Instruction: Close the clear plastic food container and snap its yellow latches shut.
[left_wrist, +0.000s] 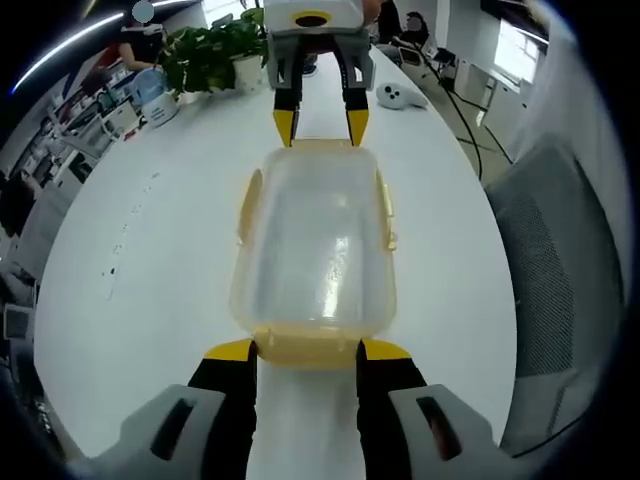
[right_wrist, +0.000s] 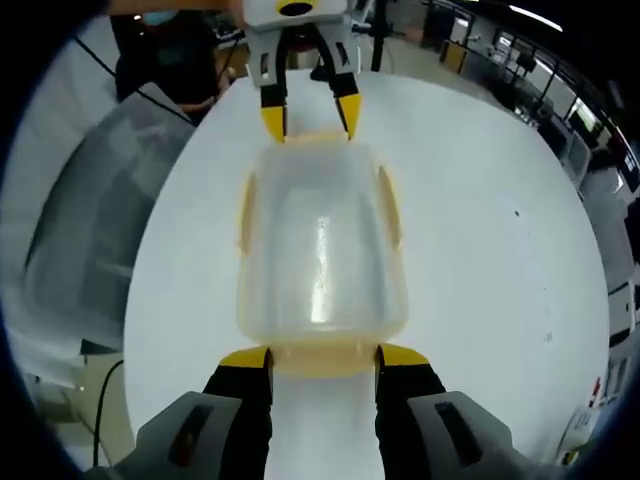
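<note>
White oval table (left_wrist: 150, 260) underfoot of everything, long and glossy, running back into an open-plan office with desks and monitors along the far walls. Potted green plant (left_wrist: 215, 50) at the far end in the left gripper view, beside a blue-capped water jug (left_wrist: 152, 92); white controller-like gadget (left_wrist: 398, 96) off to the other side, with a black cable (left_wrist: 470, 125) trailing off the table edge. Grey mesh office chair (left_wrist: 560, 260) pulled up alongside.

Clear plastic food container (left_wrist: 315, 250) flat on the table midway between the 2 tongs, lid on top, yellow latches (left_wrist: 385, 215) along its long sides and at both short ends. Side latches possibly still flared outward, hard to confirm through the fisheye blur.

Left gripper (left_wrist: 305, 350) spread open, its 2 yellow-tipped jaws straddling the near short end of the container, tips just beside the end latch's corners and not pinching it. Right gripper (right_wrist: 325, 357) likewise open in the right gripper view, jaws set either side of the opposite short end, close against the yellow latch there. Each tong visible to the other across the box, standing at the far end with jaws apart, tips pointing down at the container's edge.
</note>
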